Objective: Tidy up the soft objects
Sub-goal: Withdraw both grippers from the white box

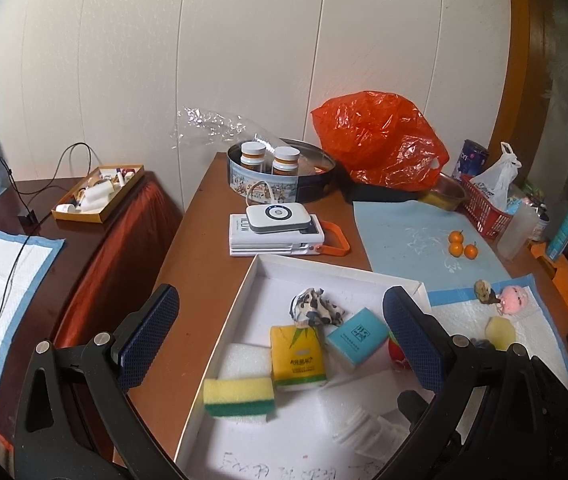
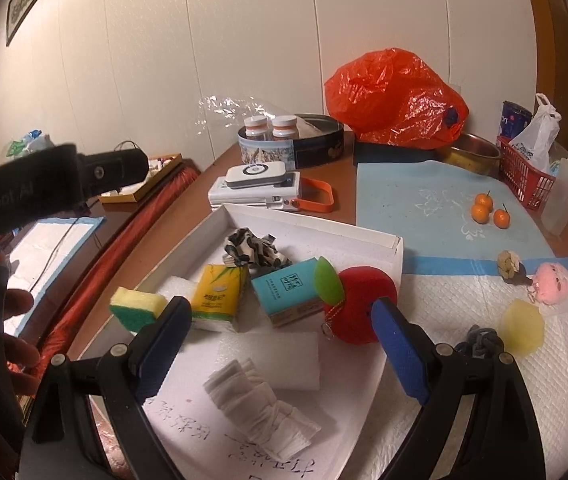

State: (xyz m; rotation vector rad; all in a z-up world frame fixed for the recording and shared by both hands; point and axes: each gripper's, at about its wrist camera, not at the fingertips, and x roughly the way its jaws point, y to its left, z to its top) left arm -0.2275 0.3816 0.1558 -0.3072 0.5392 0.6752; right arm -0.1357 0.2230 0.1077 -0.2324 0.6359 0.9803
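A white tray (image 1: 325, 266) (image 2: 315, 229) holds a yellow-green sponge (image 1: 239, 397) (image 2: 136, 307), a yellow tissue pack (image 1: 297, 356) (image 2: 219, 295), a teal pack (image 1: 357, 335) (image 2: 284, 291), a black-and-white cloth (image 1: 315, 306) (image 2: 250, 249), a red plush apple (image 2: 357, 302) and folded white pads (image 2: 262, 406). My left gripper (image 1: 282, 294) hovers open above the tray with nothing between its fingers. My right gripper (image 2: 280, 305) is open over the tray's near part, also holding nothing. On the padded sheet to the right lie a pink plush (image 1: 515, 299) (image 2: 553, 283) and a yellow disc (image 1: 500, 333) (image 2: 521, 332).
Behind the tray are a white power bank (image 1: 276, 236) (image 2: 258, 190), a round tin (image 1: 280, 178), an orange bag (image 1: 379, 146) (image 2: 397, 98), three small oranges (image 1: 461, 245) (image 2: 487, 209) and a red basket (image 2: 527, 178). A hand (image 2: 20, 304) shows at the left.
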